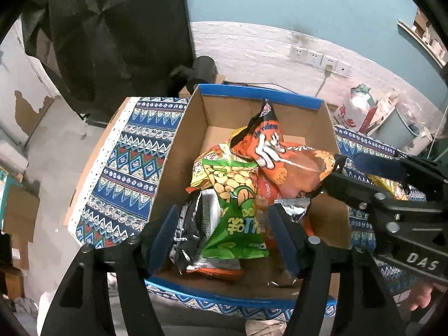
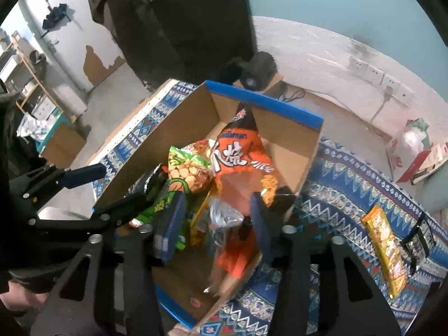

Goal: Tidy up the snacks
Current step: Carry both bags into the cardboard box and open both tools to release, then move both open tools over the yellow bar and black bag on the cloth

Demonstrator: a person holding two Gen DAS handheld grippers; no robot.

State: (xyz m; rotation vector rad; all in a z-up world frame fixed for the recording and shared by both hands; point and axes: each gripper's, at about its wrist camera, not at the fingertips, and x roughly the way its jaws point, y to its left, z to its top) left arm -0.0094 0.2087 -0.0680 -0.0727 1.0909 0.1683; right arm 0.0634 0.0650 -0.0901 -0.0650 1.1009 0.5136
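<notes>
A cardboard box (image 1: 190, 145) with blue rims sits on a patterned cloth and holds several snack bags. An orange bag (image 1: 268, 145) stands on top, a green bag (image 1: 238, 218) and a black bag (image 1: 187, 232) lie in front. My left gripper (image 1: 224, 235) is open above the green bag. My right gripper (image 2: 218, 212) is open over the box with the orange bag (image 2: 240, 154) and a clear wrapper (image 2: 224, 212) between its fingers; it also shows in the left wrist view (image 1: 344, 173). The left gripper shows in the right wrist view (image 2: 112, 187).
A yellow snack pack (image 2: 386, 246) and a black item (image 2: 417, 238) lie on the cloth (image 2: 350, 196) right of the box. A black device (image 1: 201, 72) stands behind the box. Wall sockets (image 1: 316, 57) and a plastic bag (image 1: 355, 109) are at the back.
</notes>
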